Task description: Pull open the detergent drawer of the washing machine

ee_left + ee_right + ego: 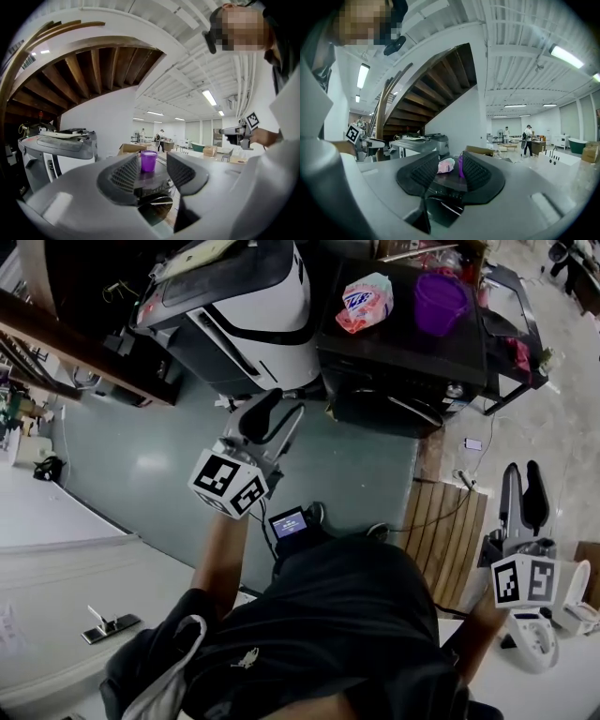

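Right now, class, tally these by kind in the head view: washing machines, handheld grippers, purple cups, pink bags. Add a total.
Washing machines: 2 (black machine, white machine)
Grippers: 2 (left gripper, right gripper)
Cups: 1 (purple cup)
Bags: 1 (pink bag)
Total: 6

Floor: green sheet (141, 465) at left, pale tile (553, 418) at right, wooden slat panel (450, 531) between them. Wooden stair (436, 89) curves overhead, underside of treads exposed. White wall (117, 117) below stair. White ribbed ceiling (187, 28) with strip lights (208, 97). Far hall: cardboard boxes (133, 149), two standing people (528, 139), bathtub (581, 145).
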A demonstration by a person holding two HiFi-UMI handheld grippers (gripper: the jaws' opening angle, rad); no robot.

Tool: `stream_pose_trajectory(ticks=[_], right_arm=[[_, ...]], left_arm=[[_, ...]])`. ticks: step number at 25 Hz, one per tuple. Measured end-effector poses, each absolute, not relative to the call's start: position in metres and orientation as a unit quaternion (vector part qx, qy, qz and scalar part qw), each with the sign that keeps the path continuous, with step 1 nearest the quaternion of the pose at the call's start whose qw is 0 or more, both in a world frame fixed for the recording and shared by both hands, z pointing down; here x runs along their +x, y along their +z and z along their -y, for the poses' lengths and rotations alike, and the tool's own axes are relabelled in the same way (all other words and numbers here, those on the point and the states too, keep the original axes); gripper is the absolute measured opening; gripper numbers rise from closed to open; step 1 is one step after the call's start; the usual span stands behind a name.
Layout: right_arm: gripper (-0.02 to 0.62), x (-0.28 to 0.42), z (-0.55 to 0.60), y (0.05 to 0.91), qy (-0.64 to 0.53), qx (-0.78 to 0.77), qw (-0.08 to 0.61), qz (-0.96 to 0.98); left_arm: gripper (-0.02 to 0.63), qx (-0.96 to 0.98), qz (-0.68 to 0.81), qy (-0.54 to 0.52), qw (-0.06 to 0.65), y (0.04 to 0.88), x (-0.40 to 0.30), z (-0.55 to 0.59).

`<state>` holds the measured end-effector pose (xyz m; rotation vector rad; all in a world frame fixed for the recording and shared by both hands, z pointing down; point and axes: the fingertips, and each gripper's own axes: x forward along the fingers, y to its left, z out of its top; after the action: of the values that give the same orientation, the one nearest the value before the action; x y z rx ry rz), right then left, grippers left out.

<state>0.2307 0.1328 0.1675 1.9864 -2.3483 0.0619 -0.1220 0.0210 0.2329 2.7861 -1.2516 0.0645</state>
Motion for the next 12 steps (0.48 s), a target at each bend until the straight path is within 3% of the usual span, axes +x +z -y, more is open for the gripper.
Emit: stream_pose_trajectory(ticks=[12], right_arm=[[0.146, 0.298, -0.137, 0.179, 0.029, 0.615, 0.019, 0.788]], left_arm=[[0.23, 0.899, 0.435, 0.033, 0.05, 0.241, -0.056, -0.039]])
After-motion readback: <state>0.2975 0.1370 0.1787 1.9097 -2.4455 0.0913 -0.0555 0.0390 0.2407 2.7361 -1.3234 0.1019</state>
